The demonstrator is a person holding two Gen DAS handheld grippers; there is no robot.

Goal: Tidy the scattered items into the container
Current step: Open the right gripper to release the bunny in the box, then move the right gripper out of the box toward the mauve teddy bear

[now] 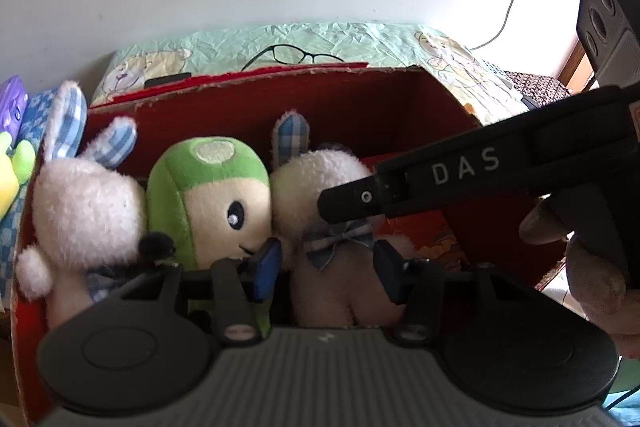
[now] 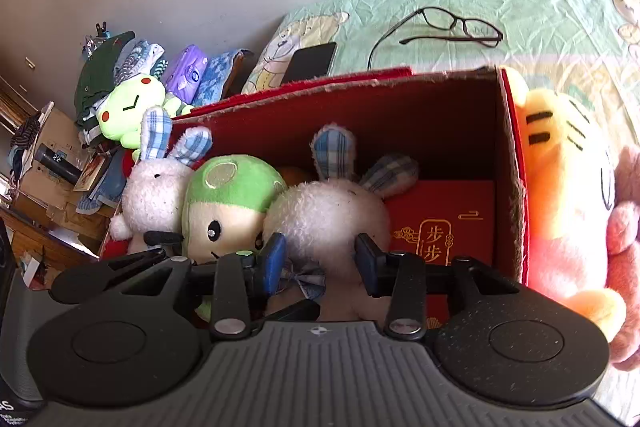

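Note:
A red cardboard box [image 1: 360, 99] [image 2: 440, 115] holds a white bunny plush at the left [image 1: 84, 211] [image 2: 154, 195], a green-capped plush [image 1: 216, 195] [image 2: 232, 203] and a second white bunny [image 1: 320, 183] [image 2: 328, 215] with a blue bow. My left gripper [image 1: 326, 269] is open, its blue pads either side of the second bunny's body. My right gripper [image 2: 320, 261] is open around the same bunny's neck; its black body [image 1: 480, 167] crosses the left wrist view. An orange tiger plush [image 2: 560, 187] lies outside the box's right wall.
Glasses [image 2: 452, 27] [image 1: 296, 55] and a black phone [image 2: 312, 61] lie on the green bear-print bedsheet [image 2: 540, 7] behind the box. A lime plush [image 2: 128, 107], a purple tissue pack [image 2: 188, 71] and clutter sit at the left. A red booklet [image 2: 444, 219] lies in the box.

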